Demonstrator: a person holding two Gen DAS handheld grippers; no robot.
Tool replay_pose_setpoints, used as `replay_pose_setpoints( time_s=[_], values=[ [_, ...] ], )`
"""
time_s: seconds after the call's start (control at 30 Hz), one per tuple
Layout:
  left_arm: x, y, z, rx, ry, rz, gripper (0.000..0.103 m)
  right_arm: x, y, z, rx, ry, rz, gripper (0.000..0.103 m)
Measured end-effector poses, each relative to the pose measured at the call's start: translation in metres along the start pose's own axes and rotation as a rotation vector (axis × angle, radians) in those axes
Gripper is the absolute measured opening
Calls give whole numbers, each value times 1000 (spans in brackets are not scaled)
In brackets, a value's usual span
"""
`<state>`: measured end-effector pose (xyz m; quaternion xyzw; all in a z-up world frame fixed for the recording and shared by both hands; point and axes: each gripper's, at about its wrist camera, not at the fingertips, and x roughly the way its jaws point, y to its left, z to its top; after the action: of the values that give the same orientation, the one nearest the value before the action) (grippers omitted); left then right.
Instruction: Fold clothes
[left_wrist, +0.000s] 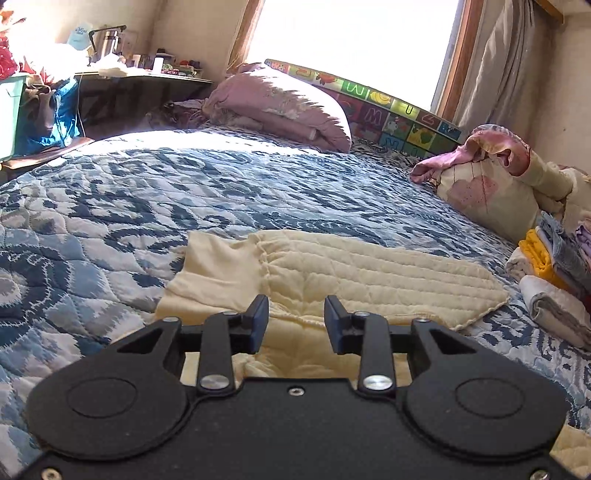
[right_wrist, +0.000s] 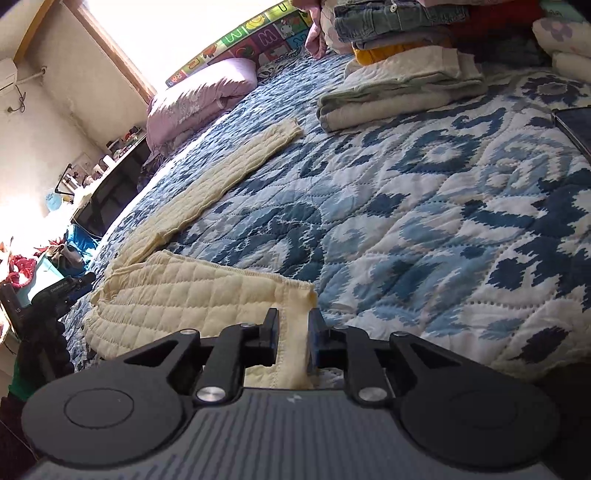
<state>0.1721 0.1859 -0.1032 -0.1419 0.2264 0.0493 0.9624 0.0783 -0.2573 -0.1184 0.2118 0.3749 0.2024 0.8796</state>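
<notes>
A cream quilted garment (left_wrist: 332, 273) lies spread on the blue patterned bedspread (left_wrist: 147, 192). My left gripper (left_wrist: 296, 323) hovers over its near part with the jaws apart and nothing between them. In the right wrist view the same garment (right_wrist: 192, 295) lies at lower left, one long leg (right_wrist: 229, 170) stretching away. My right gripper (right_wrist: 292, 345) has its jaws close around the plain cream waistband corner (right_wrist: 295, 321); the cloth runs between the pads.
Folded clothes are stacked at the bed's right side (left_wrist: 554, 266) and far end (right_wrist: 402, 85). Pink pillows (left_wrist: 280, 103) and a colourful alphabet mat (left_wrist: 388, 107) lie below the window. A cluttered desk (left_wrist: 140, 74) stands at left. A dark flat object (right_wrist: 574, 123) lies on the bed's right edge.
</notes>
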Motion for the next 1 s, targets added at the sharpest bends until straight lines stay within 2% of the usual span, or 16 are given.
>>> replay_pose_setpoints(
  time_s=[0.1,0.13,0.17,0.2,0.23,0.27,0.3,0.33,0.4,0.5,0.57,0.67,0.73,0.87,0.93,1.0],
  values=[
    [20,-9,-6,28,37,-4,32,11,26,1,-126,29,40,25],
    [31,-13,-11,49,87,2,33,17,34,1,-162,46,57,27],
    [42,-18,-16,88,160,17,39,23,42,-1,-196,53,74,27],
    [49,-25,-22,150,196,34,40,28,50,-4,-236,57,79,28],
    [49,-31,-25,221,188,51,41,34,55,-7,-270,71,60,33],
    [47,-34,-25,252,192,62,41,47,60,-12,-324,125,3,39],
    [45,-36,-24,283,196,73,42,58,64,-16,-377,172,-47,39],
    [41,-35,-24,302,195,79,46,58,66,-19,-418,181,-56,39],
    [31,-24,-24,291,190,76,50,59,71,-23,-496,199,-75,39],
    [11,-10,-21,282,184,92,50,48,72,-19,-538,219,-92,39],
    [1,0,-22,278,196,131,61,40,69,-21,-593,226,-117,40],
    [-14,19,-25,253,215,175,66,31,61,-21,-613,232,-127,43],
    [-30,28,-24,216,183,198,67,25,59,-22,-616,228,-127,43],
    [-64,34,-17,200,72,308,60,6,65,-26,-689,178,-114,44],
    [-76,34,-16,221,40,297,60,-2,70,-30,-737,153,-96,44],
    [-80,25,-22,332,26,292,60,-9,77,-35,-822,139,-82,44]
  ],
)
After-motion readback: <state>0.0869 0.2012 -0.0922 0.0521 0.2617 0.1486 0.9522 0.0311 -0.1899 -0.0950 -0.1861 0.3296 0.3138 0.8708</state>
